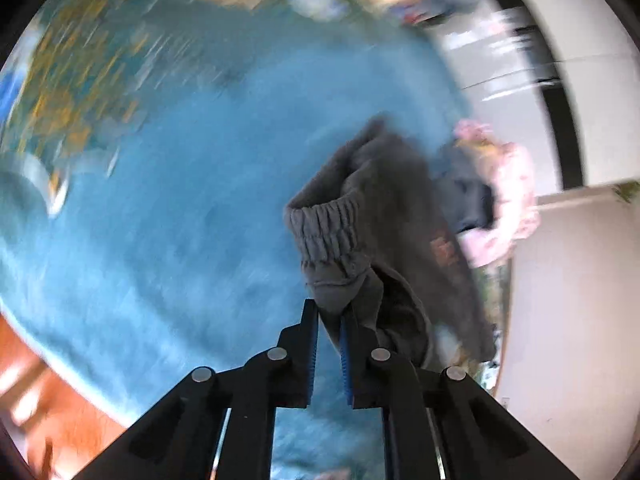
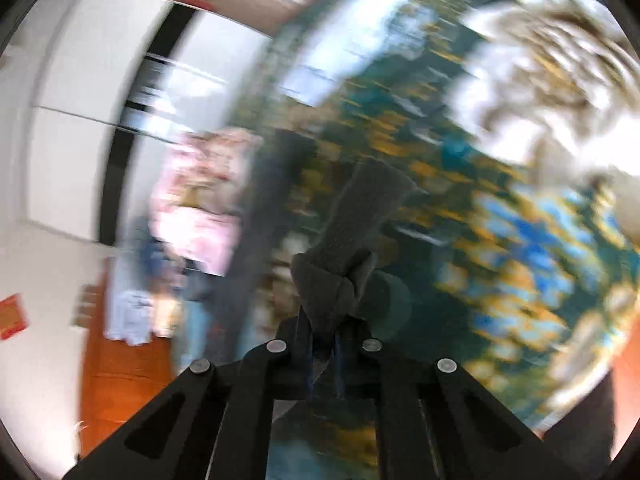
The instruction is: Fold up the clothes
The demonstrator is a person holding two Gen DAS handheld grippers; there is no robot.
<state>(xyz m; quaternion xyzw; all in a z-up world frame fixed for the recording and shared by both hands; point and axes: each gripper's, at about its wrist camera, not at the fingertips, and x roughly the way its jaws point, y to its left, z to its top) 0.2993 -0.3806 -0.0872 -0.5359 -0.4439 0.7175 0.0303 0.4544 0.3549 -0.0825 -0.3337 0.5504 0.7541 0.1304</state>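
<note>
We have the dark grey fleece garment with a gathered elastic band [image 1: 360, 216] pinched in both tongs — left gripper [image 1: 329, 312] at the elastic edge, right gripper [image 2: 324, 320] clamped on a ribbed end [image 2: 360, 216] — lifted above the blue bedspread [image 1: 180, 200], presumably to spread it for folding.

Two hand-held grippers [image 1: 330, 314] [image 2: 324, 326], one grey garment [image 1: 384, 216].
</note>
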